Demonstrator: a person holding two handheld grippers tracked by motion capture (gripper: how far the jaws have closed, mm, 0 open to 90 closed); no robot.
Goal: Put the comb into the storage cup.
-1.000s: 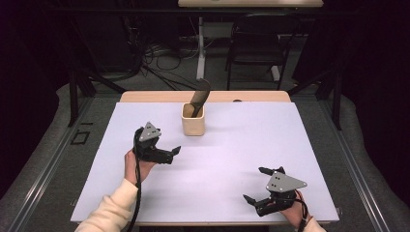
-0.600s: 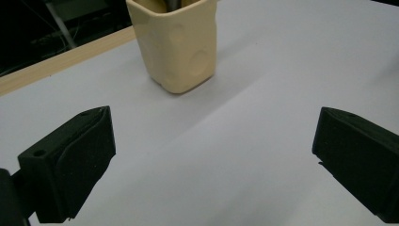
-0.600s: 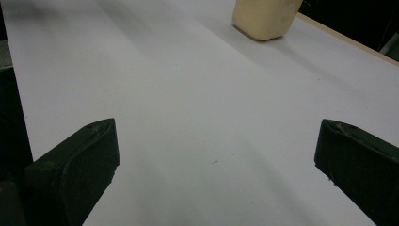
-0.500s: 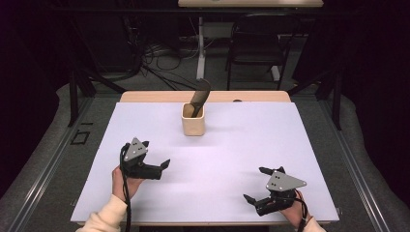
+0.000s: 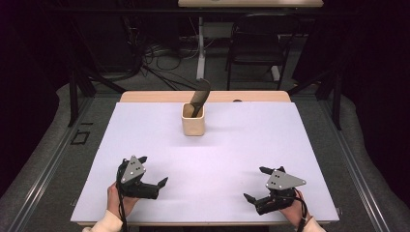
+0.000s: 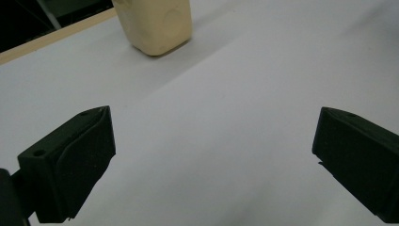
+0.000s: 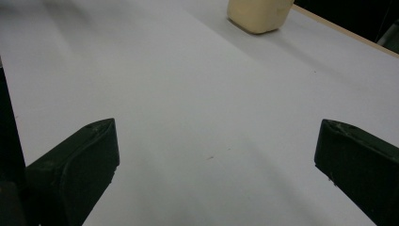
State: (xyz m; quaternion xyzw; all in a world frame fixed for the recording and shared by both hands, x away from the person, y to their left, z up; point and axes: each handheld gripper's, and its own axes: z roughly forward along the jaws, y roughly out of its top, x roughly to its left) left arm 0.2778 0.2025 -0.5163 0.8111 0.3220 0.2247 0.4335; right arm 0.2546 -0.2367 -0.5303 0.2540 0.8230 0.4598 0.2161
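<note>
Cup (image 5: pixel 193 120), cream-coloured, upright near far edge of white counter (image 5: pixel 251 145), well apart from both grippers; also at top of left gripper view (image 6: pixel 155 23) and right gripper view (image 7: pixel 259 14)
Dark utensil (image 5: pixel 199 96) inside cup, head down and hidden, handle leaning toward far right and projecting above rim; no other contents discernible

Handling, judged from appearance:
- Utensil: likely light, stiff plastic or silicone-coated, matte surface, low slip risk, not fragile
- Recommended hold: exposed handle just above cup rim, jaws closing across narrow sides; lift along lean of handle to avoid tipping cup
- Cup: thick-walled, rounded corners, probably light enough to drag or tip during extraction; steady with second gripper at one wall if needed

Gripper state:
- Left gripper (image 5: pixel 145 174): near front left edge of counter, jaws spread wide, holding nothing
- Right gripper (image 5: pixel 258 186): near front right edge, jaws spread wide, holding nothing

Bare counter between both grippers and cup; approach path unobstructed
</note>
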